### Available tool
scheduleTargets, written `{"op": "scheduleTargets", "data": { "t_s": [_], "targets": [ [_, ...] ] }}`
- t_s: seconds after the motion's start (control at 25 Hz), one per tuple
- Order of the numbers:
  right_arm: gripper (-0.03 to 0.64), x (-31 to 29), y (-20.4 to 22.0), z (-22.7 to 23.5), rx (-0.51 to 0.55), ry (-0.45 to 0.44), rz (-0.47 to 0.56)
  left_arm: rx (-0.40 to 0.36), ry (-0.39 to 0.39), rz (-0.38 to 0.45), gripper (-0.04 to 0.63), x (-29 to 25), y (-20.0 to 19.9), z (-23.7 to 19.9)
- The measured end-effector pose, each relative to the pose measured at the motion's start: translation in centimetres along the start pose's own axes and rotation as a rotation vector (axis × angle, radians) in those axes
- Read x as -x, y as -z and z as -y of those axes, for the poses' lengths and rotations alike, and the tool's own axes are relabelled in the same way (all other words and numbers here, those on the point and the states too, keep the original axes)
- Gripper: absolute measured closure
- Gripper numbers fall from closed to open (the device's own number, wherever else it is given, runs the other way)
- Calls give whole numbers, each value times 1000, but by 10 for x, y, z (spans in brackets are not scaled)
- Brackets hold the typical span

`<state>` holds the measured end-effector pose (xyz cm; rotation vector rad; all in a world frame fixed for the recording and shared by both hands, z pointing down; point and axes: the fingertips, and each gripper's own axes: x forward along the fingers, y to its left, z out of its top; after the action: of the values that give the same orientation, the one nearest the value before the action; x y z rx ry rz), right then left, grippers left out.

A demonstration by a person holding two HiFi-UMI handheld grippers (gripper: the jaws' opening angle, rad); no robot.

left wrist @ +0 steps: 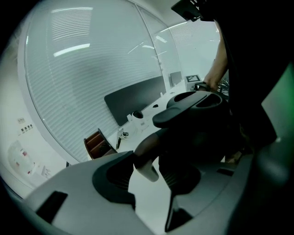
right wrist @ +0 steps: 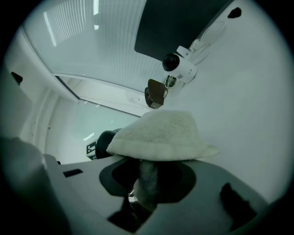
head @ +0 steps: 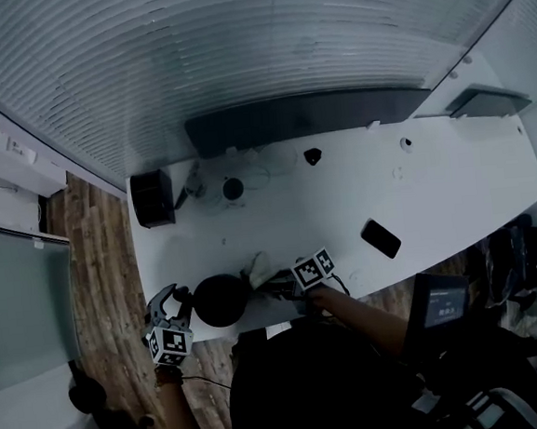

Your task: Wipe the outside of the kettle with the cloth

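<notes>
Down at the near edge of the long white table [head: 434, 185] stands the dark, round-bodied kettle [head: 220, 300]. It is upright, long axis vertical, so the head view shows only a black disc from above. Its handle side faces picture-left, toward the left gripper [head: 171, 301]. Which way the spout points I cannot tell.

In the left gripper view the kettle [left wrist: 197, 133] fills the right half, with its flat dark top reaching back over the jaws. The left gripper [left wrist: 147, 180] has its jaws spread. A dark bar with a pale lower end [left wrist: 146, 155], the kettle's handle by the look of it, stands between them. White table shows in the gap beside the bar, so this is a loose straddle and not a squeeze.

On the other side, the right gripper [head: 271, 281] comes in from picture-right, clamped on the pale, fluffy folded cloth [head: 257, 266]. The cloth sits just beside the kettle's right flank; whether it touches I cannot make out. The right gripper view shows the grip: the right gripper [right wrist: 149, 176] pinches a grey fold, and the rest of the cloth [right wrist: 158, 135] mushrooms out above the jaws. The kettle [right wrist: 106, 137] is a dark shape just left of it.

Farther up the table lies a flat black slab [head: 380, 238], well apart from the action.
</notes>
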<state>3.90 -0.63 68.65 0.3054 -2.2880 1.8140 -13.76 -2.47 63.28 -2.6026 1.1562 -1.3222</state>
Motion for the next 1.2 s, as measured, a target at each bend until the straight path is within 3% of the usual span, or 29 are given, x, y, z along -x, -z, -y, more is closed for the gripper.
{"op": "scheduleTargets", "data": {
  "t_s": [0.24,0.4,0.48,0.6,0.76,0.84,0.92,1.08,1.2],
  "targets": [
    [522,33,10,-2,50,-20,21,79,-17,-2,431,25,10,2],
    [522,56,11,-10,103,-15,74,307,-103,93,416,61,7,-5],
    [522,72,2,-14,227,28,140,407,-191,169,416,82,-2,-13],
    [522,96,-12,-36,505,83,237,509,-292,363,416,117,-40,-9],
    [522,129,-22,-96,771,75,363,635,-270,608,417,140,-103,25],
    [522,143,-23,-115,869,111,409,687,-261,681,420,135,-128,44],
    [522,154,-18,-132,925,148,450,680,-213,706,458,124,-152,69],
    [522,174,1,-160,995,223,514,593,-49,753,579,104,-198,113],
    [525,187,22,-176,986,284,574,478,69,779,592,108,-225,137]
  ]
}}
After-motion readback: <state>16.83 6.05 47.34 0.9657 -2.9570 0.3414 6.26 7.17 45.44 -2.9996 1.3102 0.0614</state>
